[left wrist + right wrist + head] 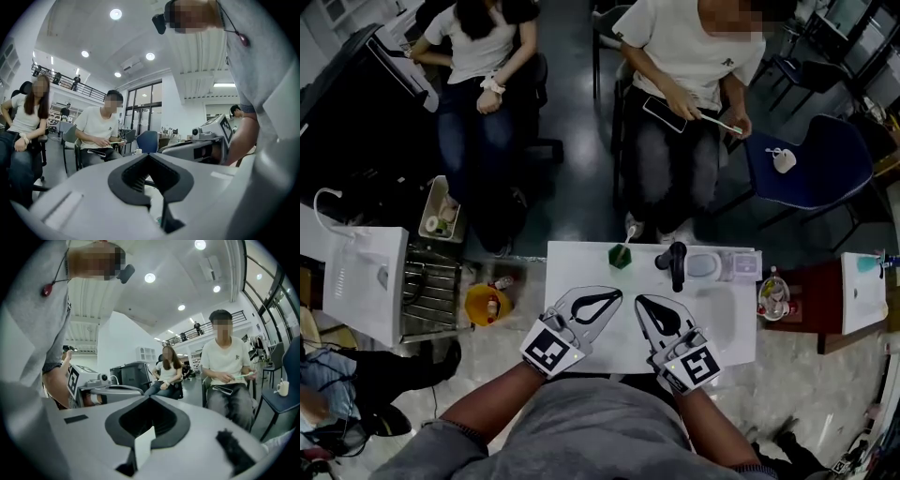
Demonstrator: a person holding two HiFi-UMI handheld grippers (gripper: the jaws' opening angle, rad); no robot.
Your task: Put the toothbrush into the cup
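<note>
A small green cup stands at the far edge of the white washbasin top, and a white toothbrush stands in it, leaning right. My left gripper and right gripper rest side by side at the near part of the top, a short way from the cup. Both are shut, with the jaws meeting at the tips and nothing held. In the left gripper view the left gripper points out at the room. The right gripper view shows the right gripper doing the same. Neither shows the cup clearly.
A black tap and a soap dish stand behind the basin bowl. Opposite, a seated person holds another toothbrush and a phone; a second person sits to the left. A white cup sits on a blue chair.
</note>
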